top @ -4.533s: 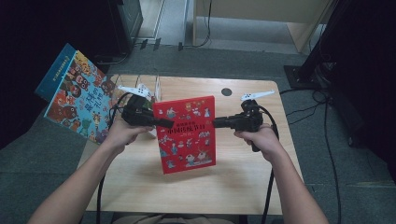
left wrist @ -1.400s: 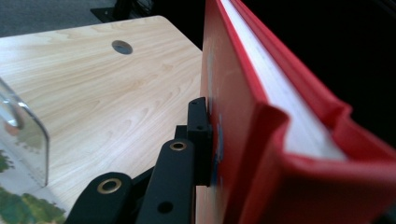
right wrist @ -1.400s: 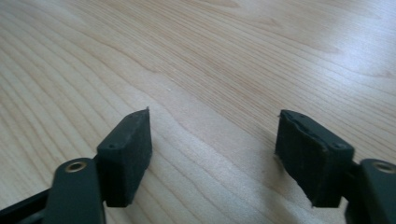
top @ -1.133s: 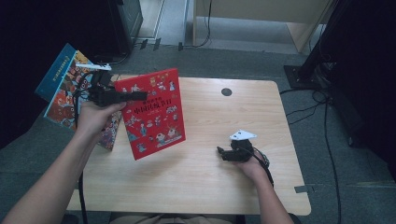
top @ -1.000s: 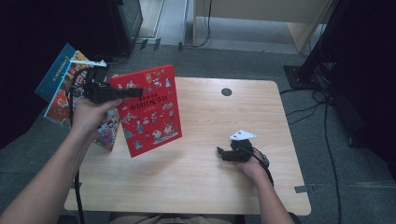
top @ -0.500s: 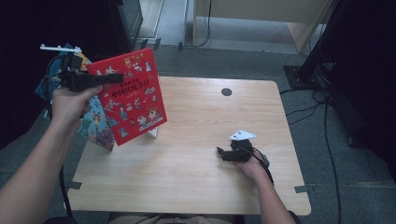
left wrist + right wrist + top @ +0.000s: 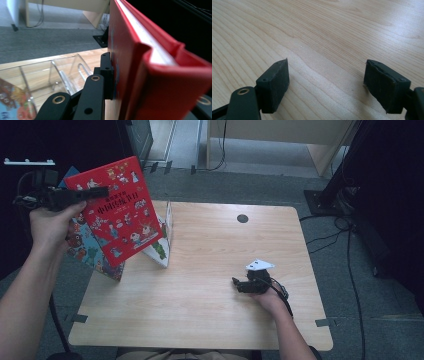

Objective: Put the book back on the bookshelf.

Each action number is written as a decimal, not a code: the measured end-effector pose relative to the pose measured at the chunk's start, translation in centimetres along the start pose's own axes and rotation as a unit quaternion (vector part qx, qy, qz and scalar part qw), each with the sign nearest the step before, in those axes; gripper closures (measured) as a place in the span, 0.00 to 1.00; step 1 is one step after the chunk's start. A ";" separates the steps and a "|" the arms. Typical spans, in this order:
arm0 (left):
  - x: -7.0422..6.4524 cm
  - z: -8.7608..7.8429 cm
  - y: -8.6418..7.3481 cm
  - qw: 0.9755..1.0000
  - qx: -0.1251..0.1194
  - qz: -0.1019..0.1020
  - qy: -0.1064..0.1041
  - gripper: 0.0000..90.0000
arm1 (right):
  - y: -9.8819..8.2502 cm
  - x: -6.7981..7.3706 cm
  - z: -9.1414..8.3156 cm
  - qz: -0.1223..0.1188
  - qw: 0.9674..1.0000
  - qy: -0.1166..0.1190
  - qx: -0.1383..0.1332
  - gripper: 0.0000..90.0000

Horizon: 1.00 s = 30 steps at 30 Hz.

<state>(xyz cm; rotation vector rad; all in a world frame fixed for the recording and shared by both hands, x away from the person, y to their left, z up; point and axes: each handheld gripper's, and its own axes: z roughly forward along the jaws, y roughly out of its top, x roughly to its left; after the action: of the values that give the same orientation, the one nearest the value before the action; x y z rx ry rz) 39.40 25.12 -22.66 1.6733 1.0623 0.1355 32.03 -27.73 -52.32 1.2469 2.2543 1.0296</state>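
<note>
In the high view, the red picture book is held tilted in the air past the counter's left edge, clamped near its top by the left gripper. A clear acrylic book rack stands at the left end with other picture books beside it; the middle is bare wood. The right gripper rests near the right front.

In the left gripper view, the book's spine and page block are seen pressed against a pad.

In the right gripper view, the jaws are seen wide apart over bare wood.
</note>
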 end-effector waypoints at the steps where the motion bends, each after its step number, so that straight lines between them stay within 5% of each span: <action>1: 0.1 -0.2 0.0 1.000 0.001 -0.001 0.004 0.89 | 0.0 0.0 0.0 0.000 1.000 0.000 0.000 0.23; 14: 2.1 -2.5 0.3 0.997 -0.024 -0.016 0.073 0.89 | 0.0 0.0 0.0 0.000 1.000 0.000 0.000 0.23; 20: 2.1 -2.3 0.1 0.993 -0.027 -0.008 0.118 0.89 | 0.0 0.0 0.0 0.000 1.000 0.000 0.000 0.23; 30: 2.4 0.0 -0.6 0.991 -0.013 -0.016 0.131 0.89 | 0.0 0.0 0.0 0.000 1.000 0.000 0.000 0.23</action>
<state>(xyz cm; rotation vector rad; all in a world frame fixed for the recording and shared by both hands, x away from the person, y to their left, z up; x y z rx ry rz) 40.50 26.78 -24.17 1.6433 1.2766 0.3535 32.04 -27.73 -52.33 1.2461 2.2543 1.0299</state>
